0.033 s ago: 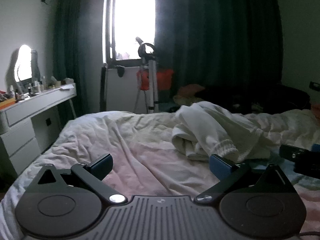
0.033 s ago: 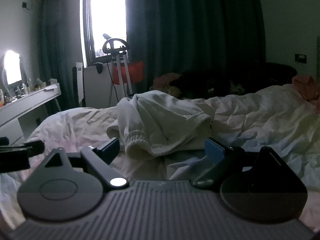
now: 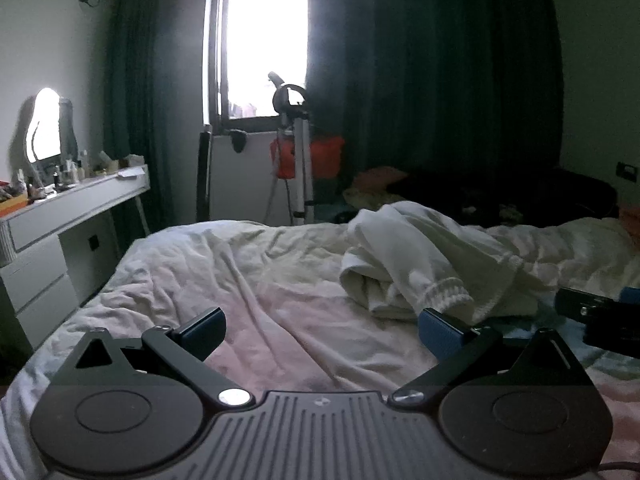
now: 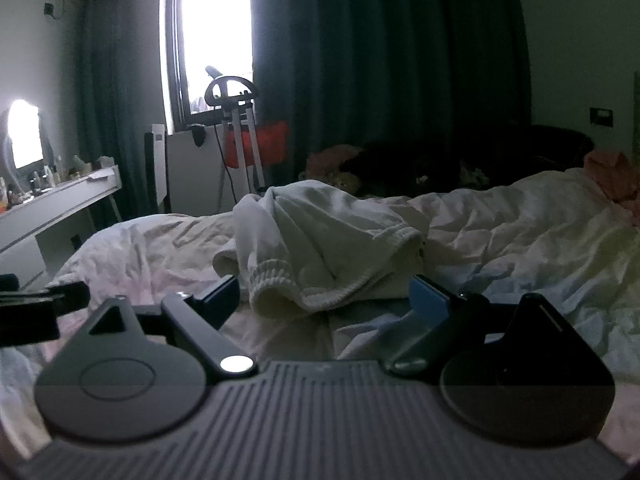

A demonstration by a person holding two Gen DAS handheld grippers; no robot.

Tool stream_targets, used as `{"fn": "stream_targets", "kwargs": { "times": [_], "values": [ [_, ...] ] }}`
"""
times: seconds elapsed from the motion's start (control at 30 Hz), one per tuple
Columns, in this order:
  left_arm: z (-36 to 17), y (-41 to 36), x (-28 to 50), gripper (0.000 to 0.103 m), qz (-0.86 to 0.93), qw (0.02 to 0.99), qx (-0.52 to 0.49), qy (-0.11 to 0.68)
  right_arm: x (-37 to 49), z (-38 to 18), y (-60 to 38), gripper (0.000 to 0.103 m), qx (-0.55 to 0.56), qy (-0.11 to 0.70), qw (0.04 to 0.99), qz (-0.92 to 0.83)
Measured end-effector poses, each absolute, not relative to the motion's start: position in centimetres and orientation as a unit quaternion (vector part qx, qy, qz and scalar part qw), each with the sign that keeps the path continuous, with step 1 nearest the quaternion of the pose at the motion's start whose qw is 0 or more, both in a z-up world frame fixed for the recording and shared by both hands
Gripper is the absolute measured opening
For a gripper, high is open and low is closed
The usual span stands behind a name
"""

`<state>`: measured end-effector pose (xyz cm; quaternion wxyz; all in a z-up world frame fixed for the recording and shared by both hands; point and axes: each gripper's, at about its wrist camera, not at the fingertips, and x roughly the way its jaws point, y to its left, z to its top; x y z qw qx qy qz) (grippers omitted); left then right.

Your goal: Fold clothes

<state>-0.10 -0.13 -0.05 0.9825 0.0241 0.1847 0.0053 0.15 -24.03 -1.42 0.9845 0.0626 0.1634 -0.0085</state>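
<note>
Garment: a white sweatshirt [image 3: 432, 264] with ribbed cuffs lies crumpled in a heap on the bed, toward the middle, its nearest cuff turned to the cameras; in the right wrist view the same heap [image 4: 328, 248] sits just beyond the fingertips
Bed: rumpled pale quilt [image 3: 248, 276], pinkish near the cameras, whiter farther off (creased all over)
Left gripper [image 3: 320, 330]: released, jaws spread wide and holding nothing; it hovers low over the quilt, left of the heap; its right blue pad [image 3: 438, 334] is just beside the ribbed cuff, whether touching I cannot tell
Right gripper [image 4: 324, 300]: released too, jaws wide apart with the cuffed edge of the heap between and just past the tips; nothing gripped
Room: white dressing table [image 3: 76, 208] with a lit mirror [image 3: 46, 124] at far left; tripod [image 3: 296, 160] below the bright window [image 3: 264, 36]; dark curtain [image 3: 432, 80] behind the bed
</note>
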Motion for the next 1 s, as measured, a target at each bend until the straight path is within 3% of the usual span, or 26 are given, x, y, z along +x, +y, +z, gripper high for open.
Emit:
{"fn": "stream_targets", "kwargs": {
  "times": [1.0],
  "values": [
    [-0.1,1.1,0.4,0.103,0.0,0.981,0.008,0.195,0.6,-1.4,-24.3,0.093,0.052,0.169,0.984,-0.02]
  ]
}}
